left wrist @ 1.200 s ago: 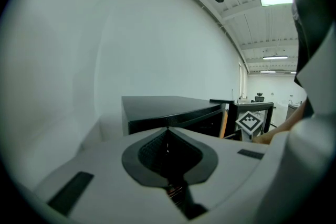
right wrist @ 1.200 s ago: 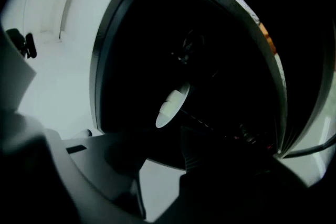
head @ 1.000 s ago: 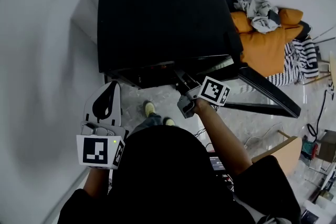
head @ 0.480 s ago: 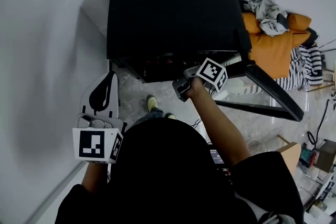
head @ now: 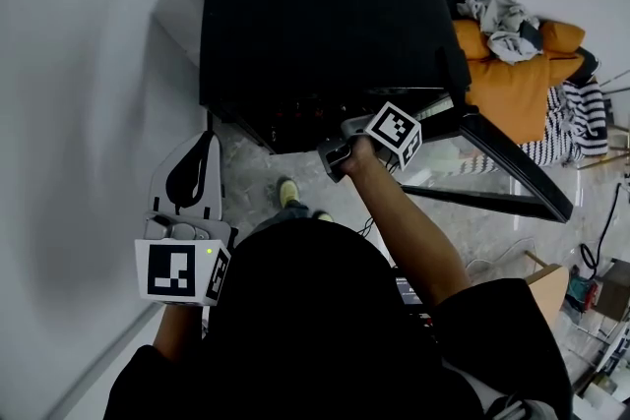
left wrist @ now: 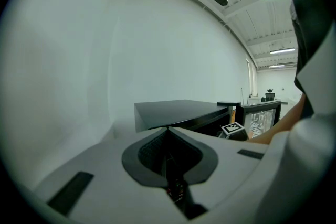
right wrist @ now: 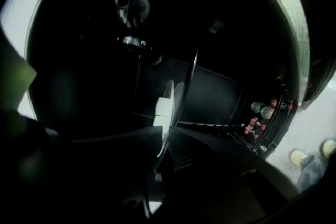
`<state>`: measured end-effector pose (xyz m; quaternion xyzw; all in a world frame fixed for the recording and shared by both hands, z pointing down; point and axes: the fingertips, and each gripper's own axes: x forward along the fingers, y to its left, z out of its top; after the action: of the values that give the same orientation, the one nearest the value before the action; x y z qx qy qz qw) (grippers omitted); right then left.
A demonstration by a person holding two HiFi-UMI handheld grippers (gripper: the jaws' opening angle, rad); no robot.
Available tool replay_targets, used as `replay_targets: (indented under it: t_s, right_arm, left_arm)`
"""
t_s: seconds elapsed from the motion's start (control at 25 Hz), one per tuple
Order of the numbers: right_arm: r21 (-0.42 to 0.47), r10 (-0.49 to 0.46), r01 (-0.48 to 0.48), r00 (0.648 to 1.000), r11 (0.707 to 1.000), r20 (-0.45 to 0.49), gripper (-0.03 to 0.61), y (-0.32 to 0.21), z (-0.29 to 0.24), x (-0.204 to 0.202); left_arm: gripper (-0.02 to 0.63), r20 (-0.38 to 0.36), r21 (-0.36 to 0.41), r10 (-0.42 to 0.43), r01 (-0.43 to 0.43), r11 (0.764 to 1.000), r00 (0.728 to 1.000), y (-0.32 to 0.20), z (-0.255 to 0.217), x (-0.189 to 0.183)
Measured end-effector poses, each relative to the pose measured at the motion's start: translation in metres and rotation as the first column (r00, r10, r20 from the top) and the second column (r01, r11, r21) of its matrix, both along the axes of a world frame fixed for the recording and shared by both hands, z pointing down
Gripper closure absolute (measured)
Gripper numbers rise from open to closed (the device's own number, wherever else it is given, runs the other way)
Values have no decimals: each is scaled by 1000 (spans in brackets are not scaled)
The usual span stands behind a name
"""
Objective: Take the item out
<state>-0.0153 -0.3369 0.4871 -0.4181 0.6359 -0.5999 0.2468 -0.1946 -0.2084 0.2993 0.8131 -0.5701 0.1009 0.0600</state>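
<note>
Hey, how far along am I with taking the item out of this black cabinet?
Done: the door of the black cabinet stands open and the right tongs reach inside. In hand: their jaws have just been closing and now pinch a thin white item, seen edge-on. Left to do: drawing it out, since it is not yet clear of the dark interior. The left tongs are shut and empty, off to the side.

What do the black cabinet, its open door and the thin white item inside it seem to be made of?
Black cabinet: probably painted metal or plastic, matte; its top has an even, dull sheen.
Door: dark frame around a clear pane, likely glass, since the floor shows through.
White item: thin, smooth, perhaps a ceramic plate edge-on; too dark to be sure.
</note>
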Motion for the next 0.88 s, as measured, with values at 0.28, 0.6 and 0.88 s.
replay_targets:
  t_s: [0.28,0.6,0.88]
  right_arm:
    - [-37,8,-7,1000,999,16,540,12,-2,-2]
    - [-4,-34,35,999,999,20,539,23,-4,-5]
    - [-9,-19,20,998,1000,58,508,15,2,-5]
  left_arm:
    - [606,0,1,-6,6,1000,1000,2,-1,-3]
    - [606,-2,3,-5,5,1000,1000,3,-3,-5]
    - [606,5,3,-6,6,1000,1000,5,-1,-7]
